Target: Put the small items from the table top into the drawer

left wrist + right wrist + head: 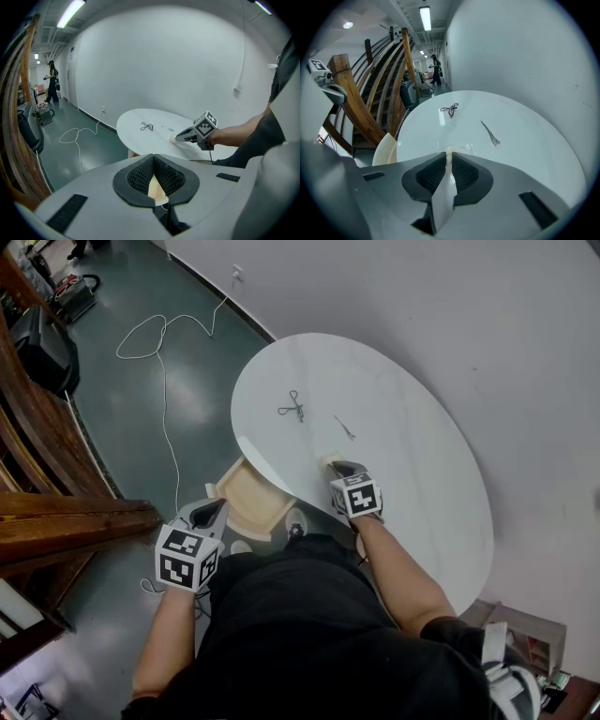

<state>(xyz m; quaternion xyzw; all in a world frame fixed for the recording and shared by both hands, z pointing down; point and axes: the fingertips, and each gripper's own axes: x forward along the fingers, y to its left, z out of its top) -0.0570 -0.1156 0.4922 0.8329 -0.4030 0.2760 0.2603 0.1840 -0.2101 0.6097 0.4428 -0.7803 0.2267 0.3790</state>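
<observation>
On the white oval table [412,456] lie a black wire clip [292,408] [146,126] [450,109] and a thin metal hair clip [344,427] [490,133]. My right gripper [339,468] [449,157] rests on the near table edge, shut on a small pale packet [330,461] [459,148]. Below that edge the wooden drawer [246,495] [386,150] stands pulled out, and nothing shows inside it. My left gripper [214,510] [153,159] hovers just left of the drawer with its pads together and nothing held.
A white cable [164,343] loops over the green floor left of the table. A wooden stair railing [56,512] runs along the left. The white wall [487,324] stands close behind the table. A person [51,82] is far down the hall.
</observation>
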